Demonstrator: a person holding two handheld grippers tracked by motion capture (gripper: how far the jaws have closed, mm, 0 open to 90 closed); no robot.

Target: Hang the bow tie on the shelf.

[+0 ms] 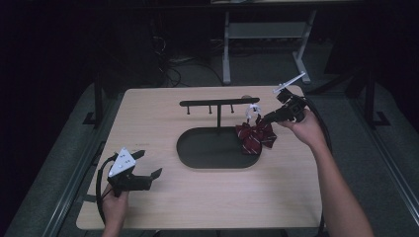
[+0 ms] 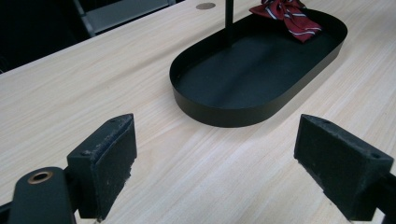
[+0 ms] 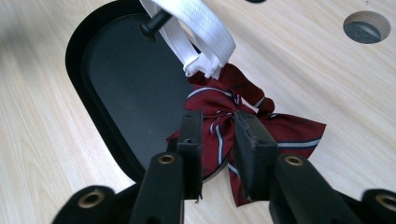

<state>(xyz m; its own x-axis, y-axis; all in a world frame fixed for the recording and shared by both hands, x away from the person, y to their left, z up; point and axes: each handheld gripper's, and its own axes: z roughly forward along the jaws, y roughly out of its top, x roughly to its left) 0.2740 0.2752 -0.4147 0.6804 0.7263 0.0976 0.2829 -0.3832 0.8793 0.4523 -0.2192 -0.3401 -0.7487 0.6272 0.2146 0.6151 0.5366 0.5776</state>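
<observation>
A dark red striped bow tie point(image 1: 255, 137) hangs over the right end of a black oval tray point(image 1: 197, 148). Its white strap point(image 1: 252, 111) loops over a peg point(image 3: 156, 23) of the black T-shaped rack point(image 1: 219, 103) that stands in the tray. My right gripper point(image 1: 262, 120) comes in from the right, and its jaws are shut on the bow tie's point(image 3: 289, 130) centre knot. In the right gripper view the right gripper point(image 3: 217, 119) sits below the white strap point(image 3: 201, 28). My left gripper point(image 1: 149, 164) stands open near the table's front left, with nothing between its jaws, facing the tray point(image 2: 224, 112).
A round cable hole point(image 1: 245, 97) lies in the wooden table behind the rack. A grey desk frame point(image 1: 227, 49) stands on the floor beyond the table. The front edge runs close behind my left hand.
</observation>
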